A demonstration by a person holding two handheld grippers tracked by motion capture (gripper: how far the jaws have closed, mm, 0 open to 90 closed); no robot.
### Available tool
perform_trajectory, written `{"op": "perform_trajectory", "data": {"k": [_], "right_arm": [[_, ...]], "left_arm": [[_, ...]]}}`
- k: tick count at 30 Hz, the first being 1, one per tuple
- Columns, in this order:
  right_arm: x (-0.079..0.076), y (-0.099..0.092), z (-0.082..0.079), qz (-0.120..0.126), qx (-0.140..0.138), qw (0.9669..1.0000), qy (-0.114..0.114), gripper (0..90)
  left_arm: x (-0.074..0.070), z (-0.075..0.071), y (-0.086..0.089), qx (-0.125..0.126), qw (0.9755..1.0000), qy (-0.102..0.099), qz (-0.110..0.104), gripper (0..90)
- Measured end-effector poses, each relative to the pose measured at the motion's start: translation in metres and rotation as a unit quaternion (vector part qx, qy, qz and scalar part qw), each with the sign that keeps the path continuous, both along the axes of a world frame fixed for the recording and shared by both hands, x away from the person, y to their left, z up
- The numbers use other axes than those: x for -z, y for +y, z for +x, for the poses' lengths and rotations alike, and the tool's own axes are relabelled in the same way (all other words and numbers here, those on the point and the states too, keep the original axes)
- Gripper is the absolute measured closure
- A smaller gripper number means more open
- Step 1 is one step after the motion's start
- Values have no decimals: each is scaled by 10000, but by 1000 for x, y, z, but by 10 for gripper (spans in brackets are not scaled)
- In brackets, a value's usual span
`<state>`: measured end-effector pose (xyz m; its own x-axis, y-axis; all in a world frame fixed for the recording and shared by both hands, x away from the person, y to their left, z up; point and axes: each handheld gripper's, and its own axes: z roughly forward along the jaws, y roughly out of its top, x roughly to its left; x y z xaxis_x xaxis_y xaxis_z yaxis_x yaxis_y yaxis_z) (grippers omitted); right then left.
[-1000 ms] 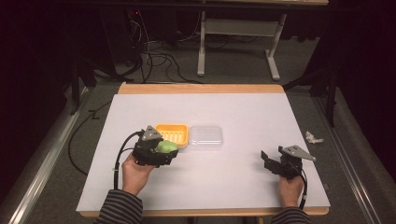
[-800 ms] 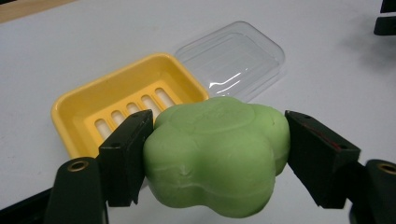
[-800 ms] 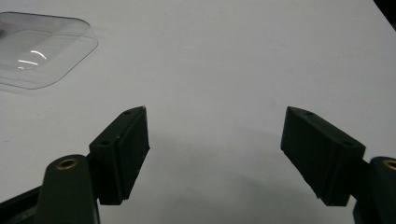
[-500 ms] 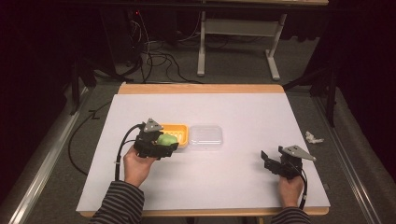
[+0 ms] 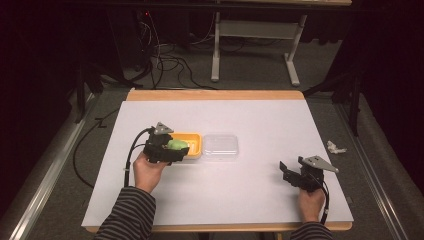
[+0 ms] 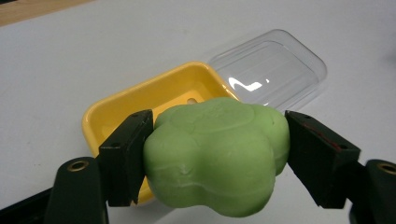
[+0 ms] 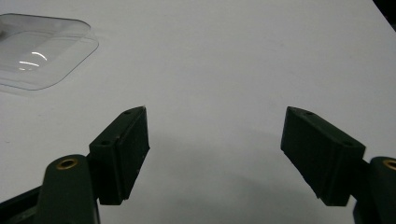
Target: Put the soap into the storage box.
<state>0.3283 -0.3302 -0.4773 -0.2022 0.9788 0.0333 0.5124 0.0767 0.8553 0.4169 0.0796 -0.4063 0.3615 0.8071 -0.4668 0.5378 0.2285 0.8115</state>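
Holding a green soap bar clamped between its two jaws, the left claw hung at the near end of the yellow soap dish, so the carrying part of the job looked nearly finished. From the left gripper view the bar sat raised above the near rim of the dish, not yet down inside it, and the hollow of the dish lay bare behind it. A clear plastic lid lay flat on the white table, touching or just beside the dish on its far side from the hand. What seemed left, judging from this layout, was to lower the soap into the dish, let go of it, and probably set the lid over the top. The right claw rested well apart near the right edge of the table, its jaws spread wide with nothing between them, and the lid showed at the upper left of its view, untouched.
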Motion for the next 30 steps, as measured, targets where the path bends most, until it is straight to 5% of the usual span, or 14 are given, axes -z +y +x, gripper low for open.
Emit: {"op": "perform_trajectory", "data": {"k": [11,14,30], "right_arm": [[0,0,0,10,2,10000,-7,240],[0,0,0,4,-6,10000,-6,240],[0,0,0,-13,-13,10000,-8,240]], "left_arm": [[13,17,-1,-266,9995,25,163,276],[16,21,-3,-331,9988,-59,365,276],[32,41,-10,-542,9975,54,441,275]]}}
